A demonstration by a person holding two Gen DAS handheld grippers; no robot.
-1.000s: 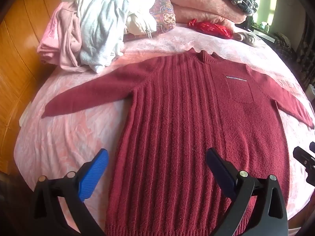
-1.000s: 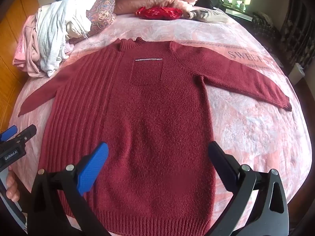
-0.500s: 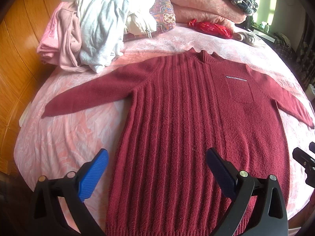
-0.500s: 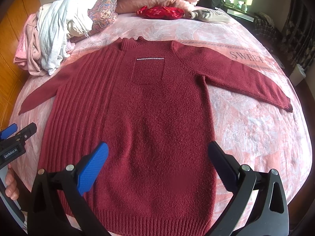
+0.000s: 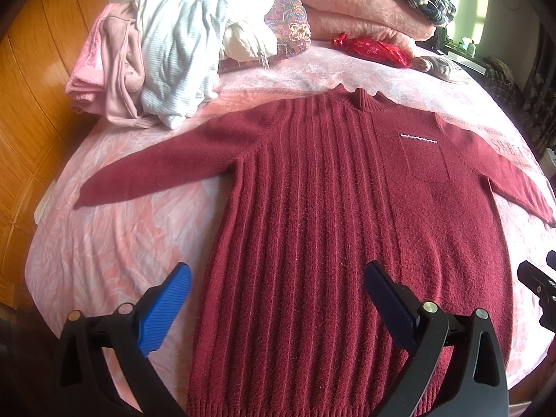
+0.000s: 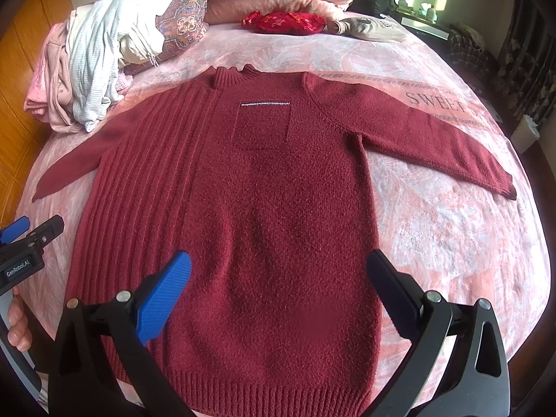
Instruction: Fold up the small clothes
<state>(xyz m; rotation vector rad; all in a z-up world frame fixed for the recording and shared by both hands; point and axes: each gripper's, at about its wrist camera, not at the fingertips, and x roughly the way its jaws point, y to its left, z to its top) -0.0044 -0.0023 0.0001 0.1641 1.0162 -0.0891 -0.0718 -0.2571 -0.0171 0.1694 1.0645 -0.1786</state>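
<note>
A dark red knit sweater (image 5: 312,208) lies flat and face up on the pink bedspread (image 5: 114,243), both sleeves spread out, collar at the far side, hem nearest me. It also shows in the right wrist view (image 6: 271,208). My left gripper (image 5: 278,299) is open and empty, hovering above the sweater's lower left part. My right gripper (image 6: 278,288) is open and empty, above the lower right part. The left gripper also shows at the left edge of the right wrist view (image 6: 27,243).
A pile of white and pink clothes (image 5: 156,69) lies at the far left of the bed. Pillows and folded pink blankets (image 5: 365,10) are stacked at the head. A red pouch (image 6: 285,22) lies beyond the collar. Wooden furniture (image 5: 31,104) stands left.
Both grippers have drifted very slightly; the right wrist view sits a little farther back. The sweater has not moved.
</note>
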